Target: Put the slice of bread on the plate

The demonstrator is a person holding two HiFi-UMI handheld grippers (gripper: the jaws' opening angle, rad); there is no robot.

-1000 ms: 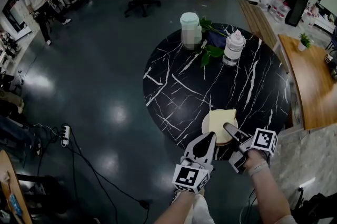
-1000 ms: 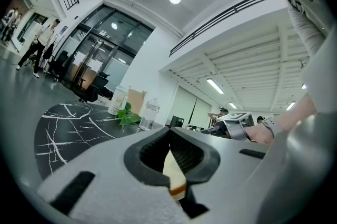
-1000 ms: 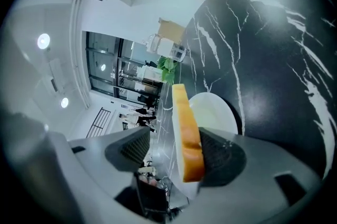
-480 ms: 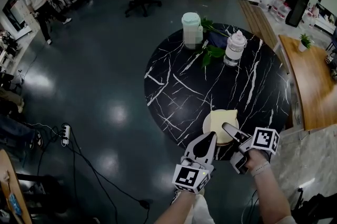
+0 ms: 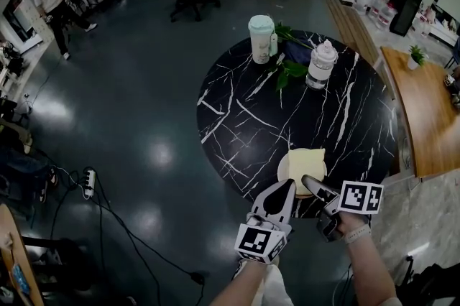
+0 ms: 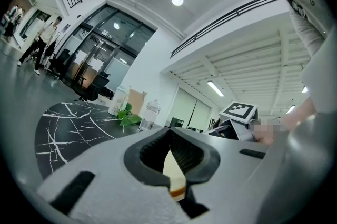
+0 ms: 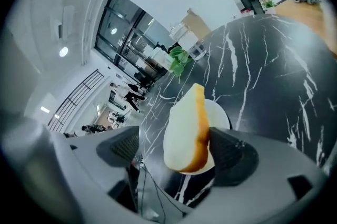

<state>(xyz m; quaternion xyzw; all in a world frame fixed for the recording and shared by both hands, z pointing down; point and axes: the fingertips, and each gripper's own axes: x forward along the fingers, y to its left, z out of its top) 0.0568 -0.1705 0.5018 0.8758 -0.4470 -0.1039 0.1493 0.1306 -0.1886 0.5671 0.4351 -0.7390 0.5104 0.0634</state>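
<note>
Right gripper view first: the right gripper [image 7: 178, 150] is seen with its jaws spread as wide as they go, and they have just been opening. The bread [image 7: 184, 128] is framed between them but is no longer pinched. A clear gap is seen on one side; whether the crust brushes the other pad cannot be told. In the head view the bread is seen lying on the plate [image 5: 282, 172], at the near edge of the table [image 5: 244, 110]. The placing is judged as good as done, and the release is the step in hand.

For a clean finish, the jaws should be kept wide and drawn straight back along their own line, so the bread is not dragged or tipped off the plate. Any lift is best held off until both pads are clear of the crust.

The left gripper [image 6: 169, 139] is held level just beside the plate, its jaws closed together with nothing gripped. Only a sliver of bread is glimpsed beyond them. It is best left where it is.

Against the frame a second ago, the right gripper's marker cube [image 5: 359, 197] is now rolled flatter toward the head camera, and its tip is drawn slightly nearer the plate's rim. The bread and the left gripper are unmoved.
</note>
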